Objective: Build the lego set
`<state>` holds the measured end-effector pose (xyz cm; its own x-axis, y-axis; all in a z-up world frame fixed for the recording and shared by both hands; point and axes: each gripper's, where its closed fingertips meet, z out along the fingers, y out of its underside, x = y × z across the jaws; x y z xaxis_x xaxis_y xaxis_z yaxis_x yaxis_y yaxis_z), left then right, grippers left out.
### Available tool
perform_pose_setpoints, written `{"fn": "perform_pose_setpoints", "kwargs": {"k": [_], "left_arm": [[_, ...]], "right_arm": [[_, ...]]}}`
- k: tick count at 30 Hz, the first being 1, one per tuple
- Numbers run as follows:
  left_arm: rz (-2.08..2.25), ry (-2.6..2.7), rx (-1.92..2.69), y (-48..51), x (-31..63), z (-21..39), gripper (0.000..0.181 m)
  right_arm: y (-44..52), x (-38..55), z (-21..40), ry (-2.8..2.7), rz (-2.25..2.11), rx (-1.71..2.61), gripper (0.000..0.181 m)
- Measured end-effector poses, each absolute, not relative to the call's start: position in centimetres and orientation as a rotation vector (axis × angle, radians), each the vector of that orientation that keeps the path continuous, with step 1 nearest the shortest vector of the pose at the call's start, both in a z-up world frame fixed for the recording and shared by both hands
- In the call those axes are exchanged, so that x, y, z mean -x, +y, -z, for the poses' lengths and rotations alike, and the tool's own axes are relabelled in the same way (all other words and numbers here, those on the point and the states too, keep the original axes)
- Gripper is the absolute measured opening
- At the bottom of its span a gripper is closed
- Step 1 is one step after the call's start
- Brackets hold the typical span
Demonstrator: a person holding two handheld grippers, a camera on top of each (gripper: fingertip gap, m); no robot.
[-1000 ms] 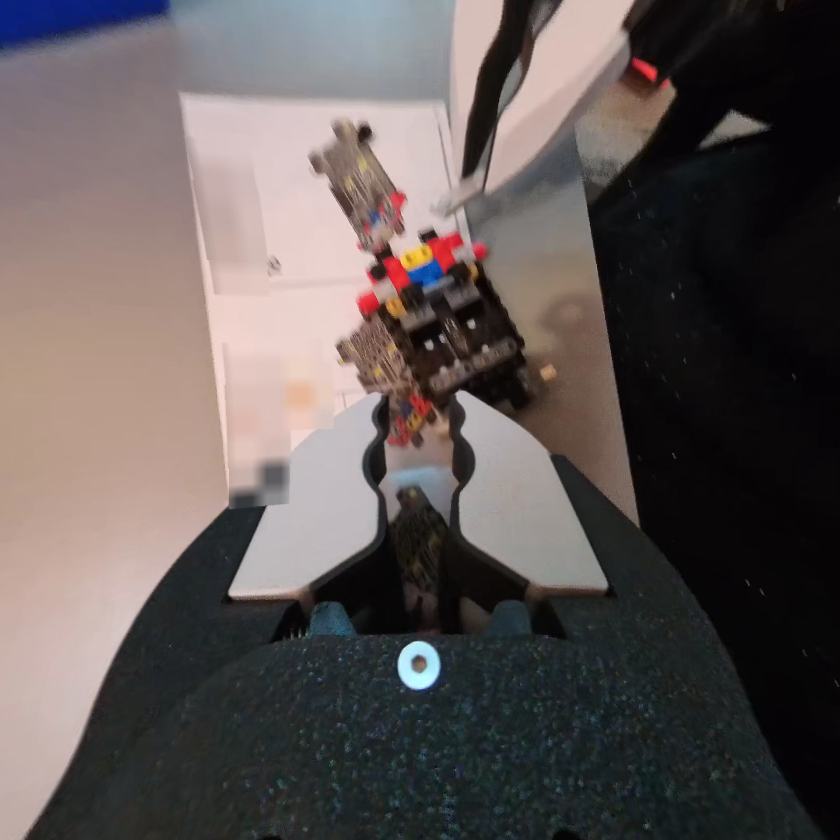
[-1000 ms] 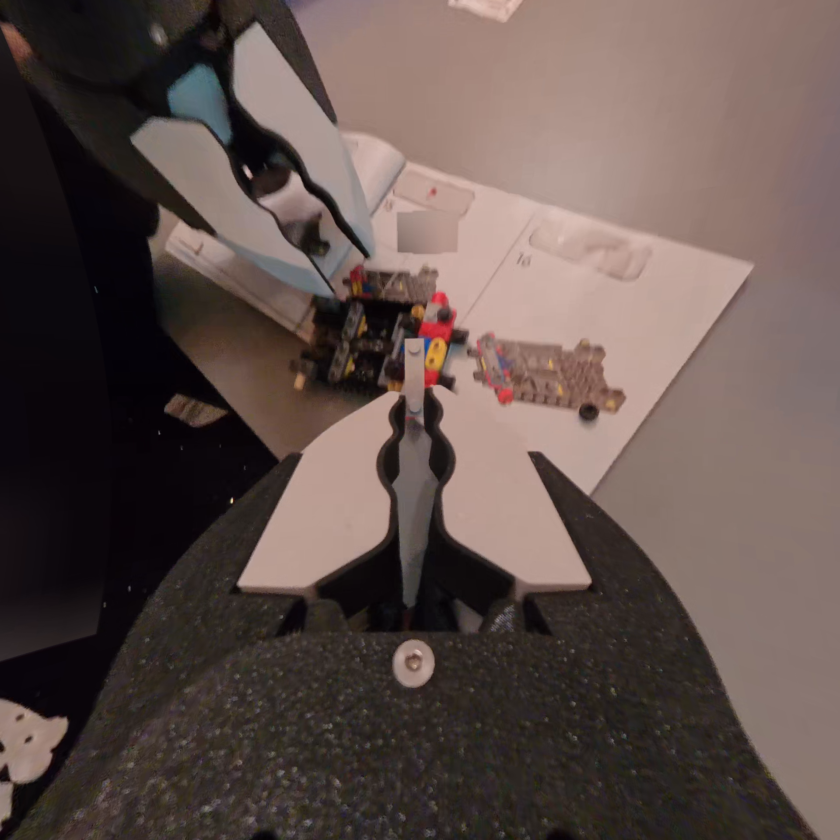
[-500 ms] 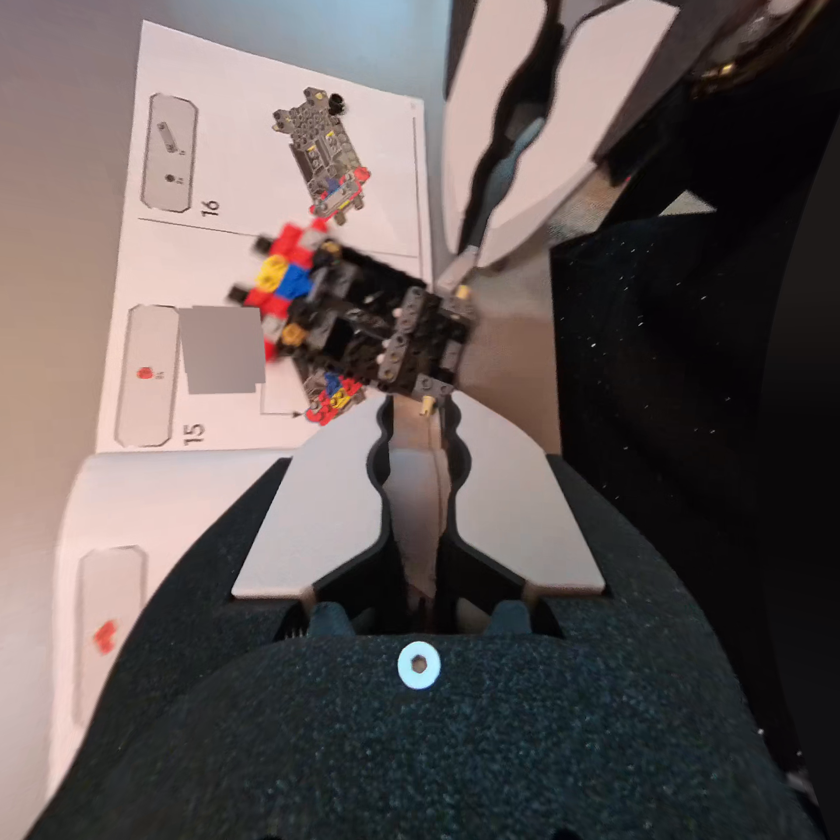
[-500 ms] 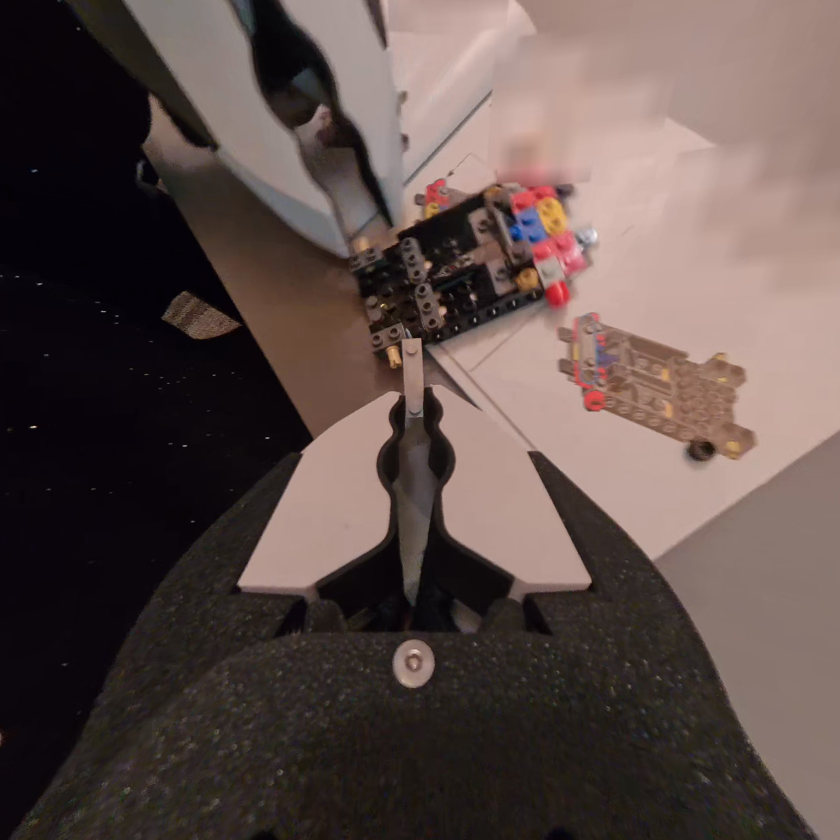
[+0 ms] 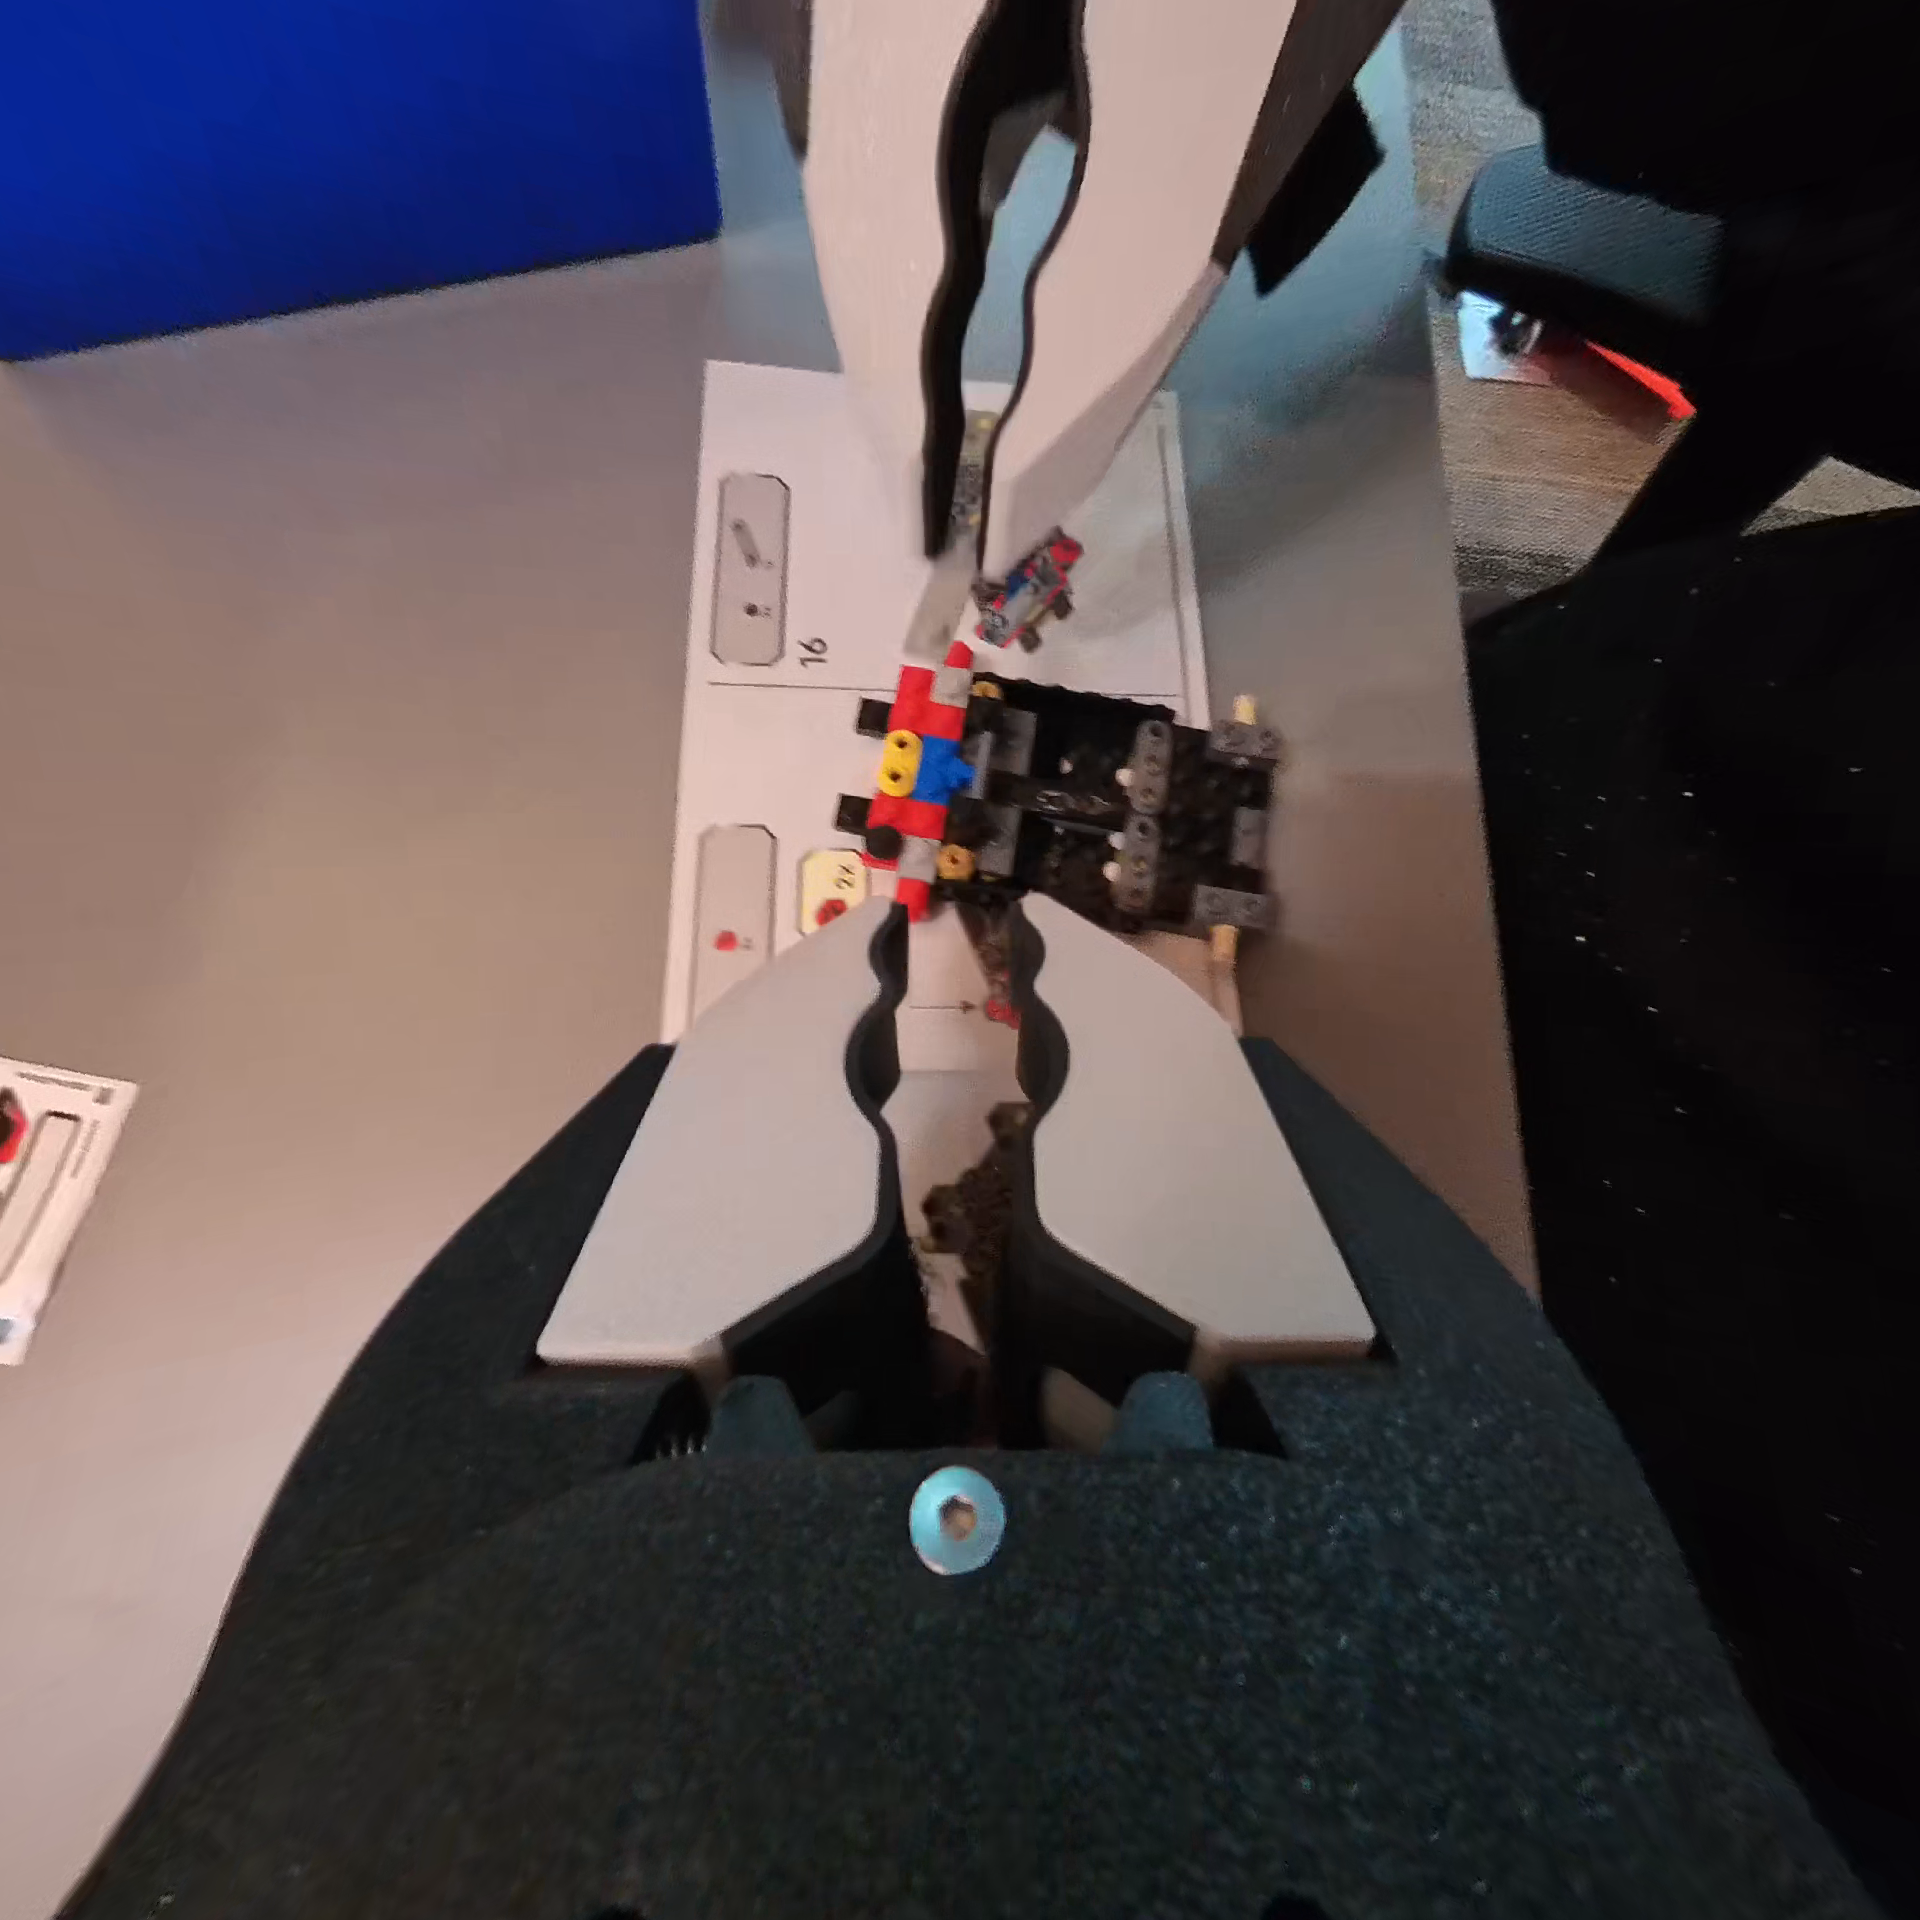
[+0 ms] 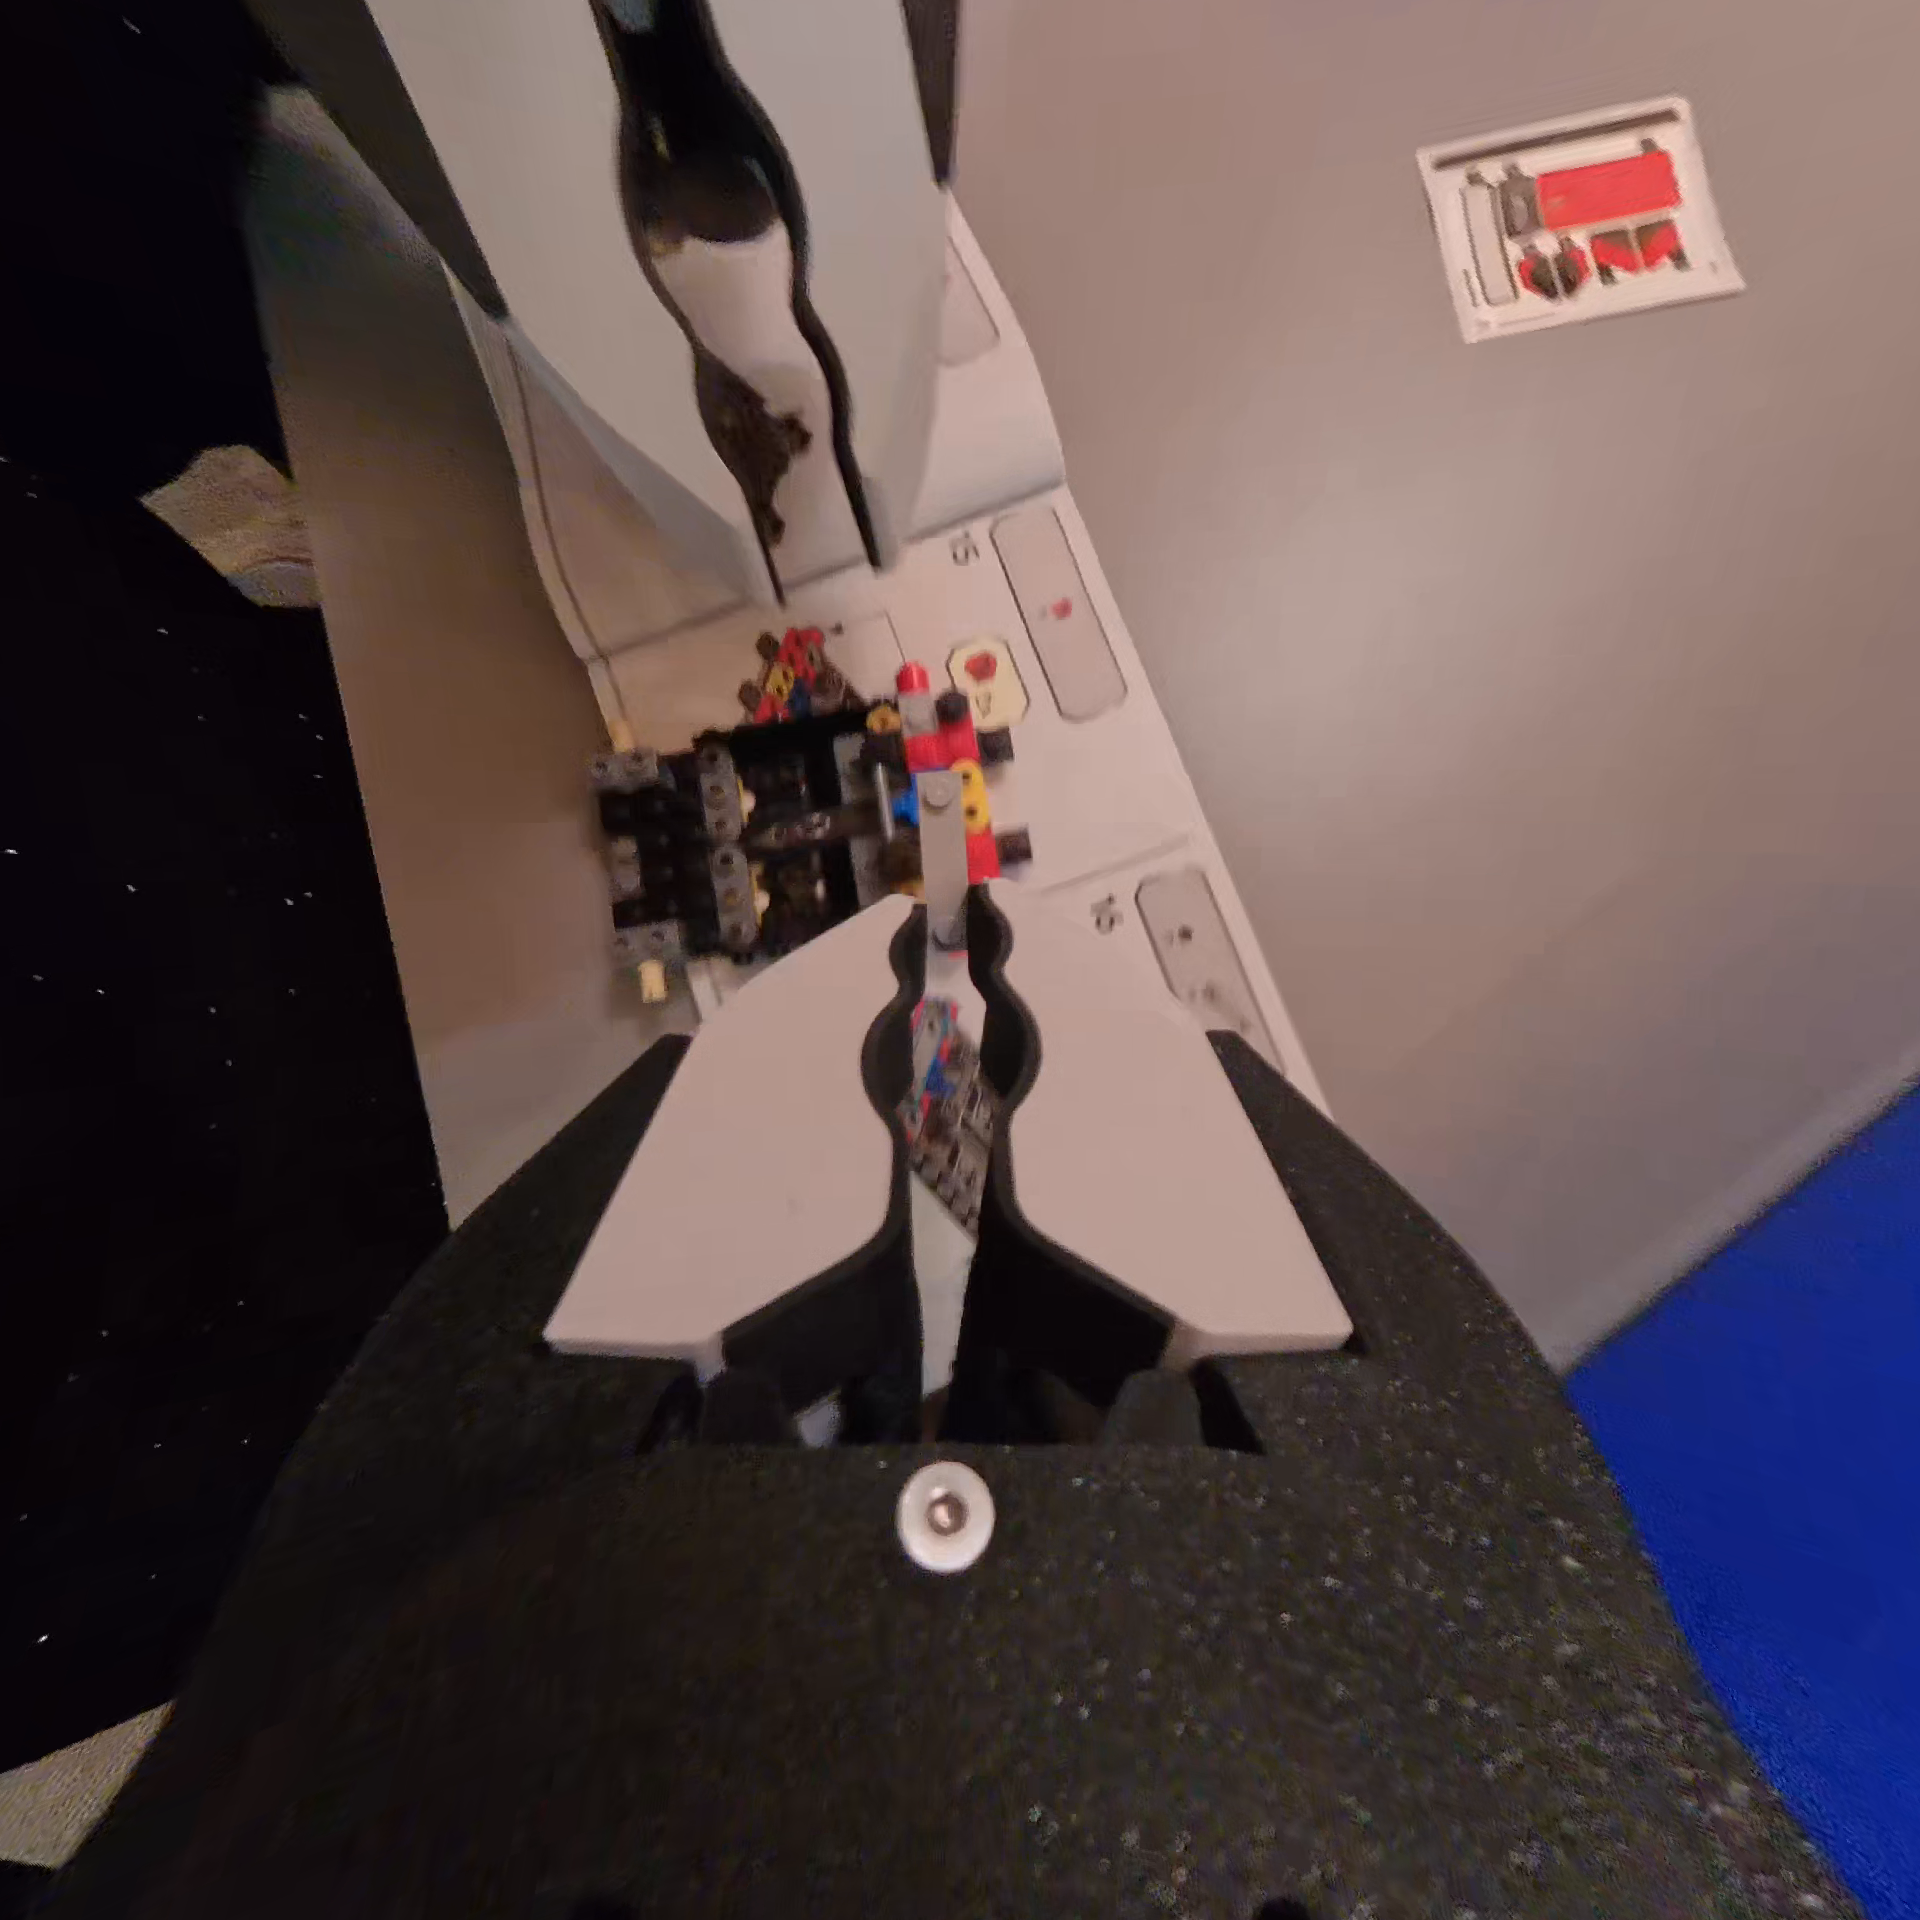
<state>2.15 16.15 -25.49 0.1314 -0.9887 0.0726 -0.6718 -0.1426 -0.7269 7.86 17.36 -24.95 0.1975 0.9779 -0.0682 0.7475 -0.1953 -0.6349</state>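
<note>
The lego model (image 5: 1070, 810), a black chassis with a red, blue and yellow front end, lies on the open instruction booklet (image 5: 748, 727) at the table's edge. My right gripper (image 6: 940, 914) is shut on a long thin grey lego piece (image 6: 942, 852). The piece's far end is over the model's (image 6: 769, 821) red and blue front. In the left wrist view the right gripper (image 5: 971, 520) comes down from above with the grey piece (image 5: 933, 613) by the red end. My left gripper (image 5: 958, 920) is open and empty, just short of the model's near side.
A sticker sheet (image 6: 1569, 208) lies apart on the grey table (image 5: 364, 727). A blue panel (image 5: 312, 156) borders the table's far side. The table edge runs just beside the model, with a dark chair (image 5: 1683, 1039) beyond it. The left gripper (image 6: 826, 571) hangs over the booklet (image 6: 1101, 790). There is about 7 cm between the tips of the two grippers.
Both views have swung round the model. My right gripper carried the grey piece from the black rear end to the red front end. The left gripper stays open.
</note>
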Motion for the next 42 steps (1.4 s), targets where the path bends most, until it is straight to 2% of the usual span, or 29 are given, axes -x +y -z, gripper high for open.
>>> {"fn": "perform_pose_setpoints", "kwargs": {"k": [8, 38, 42], "left_arm": [[0.746, 1.591, 1.828, 18.1, -3.1, 26.3, 0.008], [0.789, 1.663, 1.788, 17.8, -5.4, 27.3, 0.004], [0.807, 1.652, 1.802, 17.8, -5.3, 27.4, 0.004]], "right_arm": [[18.0, -6.6, 27.2, -1.743, -0.623, 2.131, 0.007], [18.0, -6.1, 27.8, -1.876, -0.521, 2.113, 0.007], [18.3, -6.5, 27.3, -1.848, -0.553, 2.108, 0.012]]}}
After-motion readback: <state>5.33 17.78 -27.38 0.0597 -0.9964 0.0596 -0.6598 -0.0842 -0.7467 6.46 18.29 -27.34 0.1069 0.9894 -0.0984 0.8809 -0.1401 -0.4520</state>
